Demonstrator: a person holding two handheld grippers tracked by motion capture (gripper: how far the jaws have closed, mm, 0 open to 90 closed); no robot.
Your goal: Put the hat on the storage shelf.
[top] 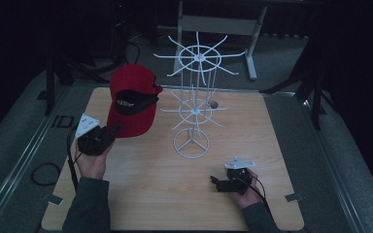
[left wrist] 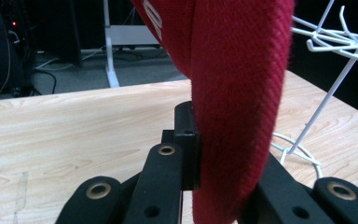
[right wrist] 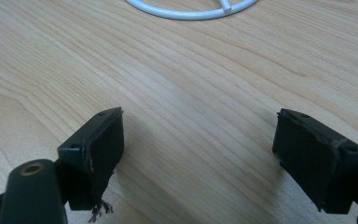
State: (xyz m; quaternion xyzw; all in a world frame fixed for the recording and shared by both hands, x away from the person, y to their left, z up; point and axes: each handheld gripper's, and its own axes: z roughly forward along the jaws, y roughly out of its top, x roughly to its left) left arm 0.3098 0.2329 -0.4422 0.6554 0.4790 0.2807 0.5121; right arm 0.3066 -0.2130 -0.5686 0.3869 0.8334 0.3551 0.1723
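Left gripper (top: 108,134) has the red cap (top: 132,99) pinched by its brim, jaws clamped tight on the fabric. In the left gripper view the brim (left wrist: 235,116) runs up out of the jaws like a tall red band, one pad pressed flat against its left face, the other jaw hidden behind the cloth. Cap is lifted off the bench (top: 141,204), crown above and ahead of the jaws, opening with the dark lining facing the camera in the high view. Long axis of the cap goes roughly upward and away from the left jaws.

The relation that matters: the white wire rack (top: 195,97) stands to the right of the left jaws and slightly ahead, near but not touching the cap. Its top ring of hooked arms (top: 200,57) sits at about the height of the cap's crown in the picture, lower ring (top: 194,112) beside the brim. In the left gripper view those hooks (left wrist: 335,39) are up and right of the jaws. My guess: the cap has to travel right and over to land on a hook; left hand is clearly the nearer one.

Right gripper (top: 217,182) is low over the bench, jaws spread wide, nothing between them. The rack's round base (right wrist: 191,10) lies straight ahead of those jaws, apart from them.

Nothing hangs on the rack; every arm I can see is bare.
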